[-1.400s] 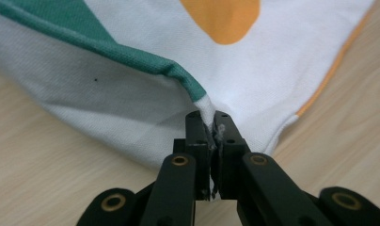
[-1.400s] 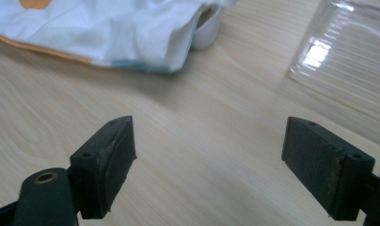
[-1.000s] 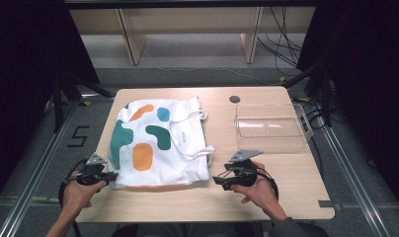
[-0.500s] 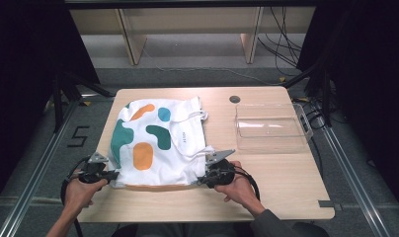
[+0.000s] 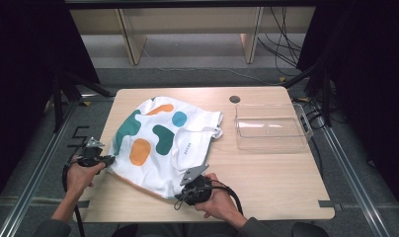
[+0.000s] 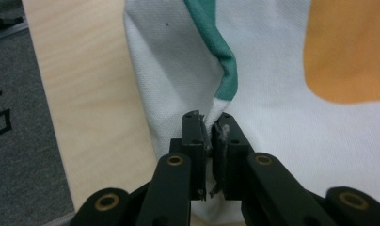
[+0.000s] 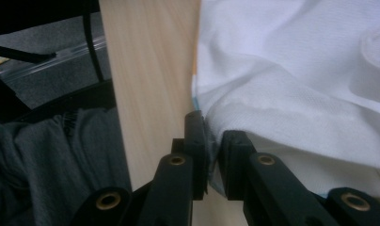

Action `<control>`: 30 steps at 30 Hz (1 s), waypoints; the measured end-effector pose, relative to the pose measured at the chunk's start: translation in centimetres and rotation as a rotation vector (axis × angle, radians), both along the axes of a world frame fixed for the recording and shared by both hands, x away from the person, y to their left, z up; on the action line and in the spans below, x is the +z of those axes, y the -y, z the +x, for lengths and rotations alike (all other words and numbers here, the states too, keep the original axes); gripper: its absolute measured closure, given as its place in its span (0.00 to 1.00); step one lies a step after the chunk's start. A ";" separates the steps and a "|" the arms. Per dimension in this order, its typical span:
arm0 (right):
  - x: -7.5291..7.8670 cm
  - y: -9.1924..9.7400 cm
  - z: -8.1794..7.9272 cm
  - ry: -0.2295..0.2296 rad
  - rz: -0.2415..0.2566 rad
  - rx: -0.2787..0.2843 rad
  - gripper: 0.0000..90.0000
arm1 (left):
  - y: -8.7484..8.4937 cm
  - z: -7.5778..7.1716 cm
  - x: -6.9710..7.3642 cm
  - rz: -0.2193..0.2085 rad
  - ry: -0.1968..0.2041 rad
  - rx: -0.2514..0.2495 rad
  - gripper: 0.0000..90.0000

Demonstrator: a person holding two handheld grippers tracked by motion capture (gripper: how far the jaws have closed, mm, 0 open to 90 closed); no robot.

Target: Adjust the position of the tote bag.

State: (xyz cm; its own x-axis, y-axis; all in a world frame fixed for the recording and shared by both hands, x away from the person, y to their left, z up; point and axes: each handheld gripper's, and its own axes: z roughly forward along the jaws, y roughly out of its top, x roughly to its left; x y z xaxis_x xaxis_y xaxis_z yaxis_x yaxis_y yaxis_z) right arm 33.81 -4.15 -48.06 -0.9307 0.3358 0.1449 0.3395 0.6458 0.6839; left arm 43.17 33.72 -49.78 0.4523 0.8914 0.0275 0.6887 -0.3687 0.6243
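Observation:
A white tote bag (image 5: 158, 148) with green, orange and teal blobs lies rumpled on the wooden table (image 5: 266, 177). My left gripper (image 5: 108, 160) is at the bag's left edge, shut on a pinched fold of white and green cloth (image 6: 223, 89); its jaws (image 6: 210, 125) press together on it. At the bag's near edge, my right gripper (image 5: 180, 192) has just been closing, and its jaws (image 7: 211, 127) now pinch the white hem (image 7: 296, 70) where it meets the bare table (image 7: 146, 70).
A clear plastic bin (image 5: 269, 128) stands on the right half of the table, with a dark round hole (image 5: 234, 98) behind it. The table's left edge (image 6: 47, 117) runs close beside my left gripper. Wooden shelving and cables sit beyond the far edge.
My right gripper has moved left to the bag's near edge and closed on the hem. The left gripper has moved away from the near edge with its fold, and the bag has gone from flat to skewed.

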 end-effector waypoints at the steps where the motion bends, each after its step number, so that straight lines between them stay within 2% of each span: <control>1: -0.1 -0.3 -0.1 0.001 -0.003 0.001 0.93 | 0.0 0.5 0.0 0.000 0.005 -0.006 0.92; 2: -0.2 -0.9 -0.3 0.001 0.000 0.005 0.93 | 0.0 0.9 -0.1 -0.003 0.020 -0.003 0.92; 3: -0.4 -1.3 -0.3 0.013 -0.003 0.016 0.93 | 0.0 1.3 -0.1 -0.005 0.016 -0.001 0.91; 4: -0.5 -1.9 -0.5 0.002 -0.006 0.016 0.93 | -0.1 1.5 0.0 -0.003 0.016 -0.001 0.90; 5: -0.6 -2.3 -0.5 0.010 -0.006 0.027 0.93 | -0.2 1.6 0.0 -0.006 0.024 0.011 0.88; 9: -0.8 -4.0 -0.8 -0.005 -0.003 0.040 0.93 | -0.9 1.0 0.9 -0.052 0.068 0.104 0.68; 10: -1.0 -4.5 -0.9 -0.007 0.004 0.049 0.93 | -1.0 0.7 1.5 -0.058 0.074 0.115 0.63; 11: -1.1 -5.0 -1.0 -0.009 0.006 0.052 0.93 | -0.9 0.3 2.0 -0.070 0.101 0.122 0.61; 12: -1.2 -5.5 -1.0 -0.007 0.004 0.060 0.92 | -0.8 0.0 2.5 -0.064 0.099 0.135 0.56; 15: -1.4 -6.6 -1.2 -0.021 0.001 0.064 0.91 | 0.1 -1.3 4.0 -0.064 0.110 0.083 0.53; 16: -1.5 -7.1 -1.2 -0.021 0.013 0.065 0.91 | 0.8 -1.7 4.2 -0.096 0.116 0.077 0.52; 17: -1.5 -7.4 -1.2 -0.019 0.009 0.066 0.90 | 1.3 -2.1 4.6 -0.080 0.091 0.034 0.51; 18: -1.5 -7.8 -1.2 -0.010 0.006 0.072 0.90 | 2.0 -2.5 4.7 -0.099 0.076 0.012 0.51; 19: -1.6 -8.1 -1.3 -0.012 0.013 0.072 0.89 | 2.6 -2.8 4.6 -0.124 0.079 0.007 0.50; 20: -1.7 -8.2 -1.3 -0.019 0.011 0.071 0.89 | 3.1 -3.1 4.8 -0.106 0.053 -0.048 0.50; 23: -2.0 -8.8 -1.3 -0.032 0.013 0.073 0.84 | 4.4 -4.0 4.8 -0.137 0.017 -0.104 0.48; 25: -1.7 -8.9 -1.4 -0.045 -0.002 0.084 0.77 | 5.2 -4.7 4.7 -0.150 0.001 -0.127 0.48; 26: -1.4 -8.7 -1.4 -0.038 -0.004 0.083 0.75 | 5.5 -5.1 4.7 -0.158 -0.003 -0.133 0.47; 27: -1.1 -8.3 -1.3 -0.019 -0.004 0.083 0.71 | 5.8 -5.5 4.6 -0.173 -0.004 -0.138 0.47; 28: -0.8 -7.9 -1.4 -0.039 0.002 0.077 0.65 | 6.1 -6.2 4.6 -0.183 -0.009 -0.142 0.46; 29: -0.1 -7.1 -1.3 -0.040 -0.013 0.099 0.63 | 6.4 -6.6 4.4 -0.211 -0.011 -0.146 0.45; 30: 0.2 -6.5 -1.3 -0.036 -0.003 0.090 0.63 | 6.6 -7.0 4.5 -0.211 -0.027 -0.171 0.45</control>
